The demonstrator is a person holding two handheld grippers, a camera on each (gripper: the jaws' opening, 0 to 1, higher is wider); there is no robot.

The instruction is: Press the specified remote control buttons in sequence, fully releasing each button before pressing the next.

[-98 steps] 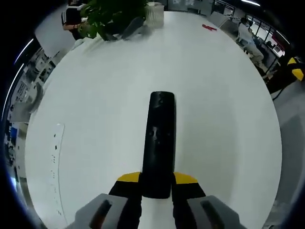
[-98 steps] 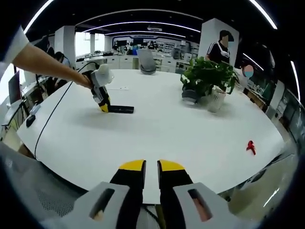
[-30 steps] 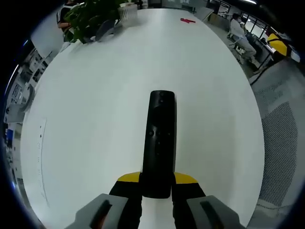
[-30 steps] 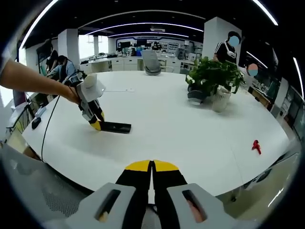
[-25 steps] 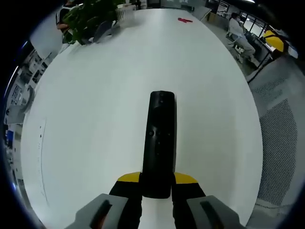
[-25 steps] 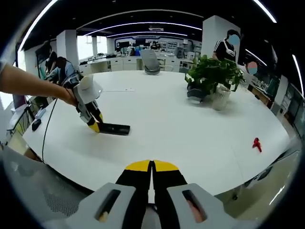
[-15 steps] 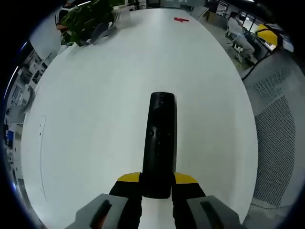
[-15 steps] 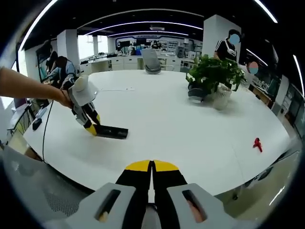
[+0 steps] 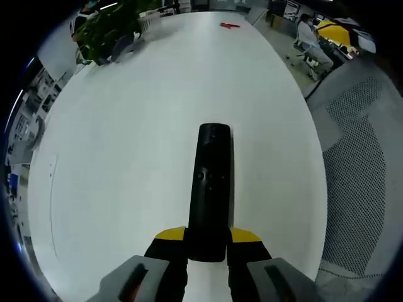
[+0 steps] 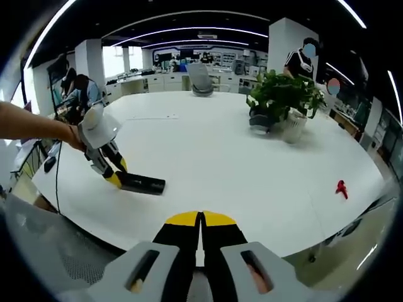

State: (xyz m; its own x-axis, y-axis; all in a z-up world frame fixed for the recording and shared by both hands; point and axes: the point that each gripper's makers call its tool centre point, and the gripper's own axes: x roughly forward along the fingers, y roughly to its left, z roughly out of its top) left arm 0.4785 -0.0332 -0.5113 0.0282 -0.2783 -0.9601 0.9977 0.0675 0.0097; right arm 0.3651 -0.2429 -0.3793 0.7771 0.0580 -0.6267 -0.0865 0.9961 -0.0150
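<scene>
A long black remote control point(image 9: 210, 185) points away from me in the left gripper view, its near end clamped between the yellow-tipped jaws of my left gripper point(image 9: 208, 238), above the white table point(image 9: 126, 126). In the right gripper view the same remote point(image 10: 141, 184) lies low over the table's near left part, held by the left gripper point(image 10: 113, 178) in a person's hand. My right gripper point(image 10: 201, 221) is shut with nothing between its jaws, hovering at the table's near edge, well right of the remote.
A potted plant point(image 10: 277, 100) and a white ribbed pot point(image 10: 289, 131) stand at the far right of the table point(image 10: 252, 176). A small red object point(image 10: 342, 188) lies near the right edge. People and office desks are behind. Grey mesh floor point(image 9: 352, 189) borders the table.
The left gripper has carried the remote toward the table's near left edge. Over the 3.3 s my right gripper's jaws have gone from slightly apart to fully together.
</scene>
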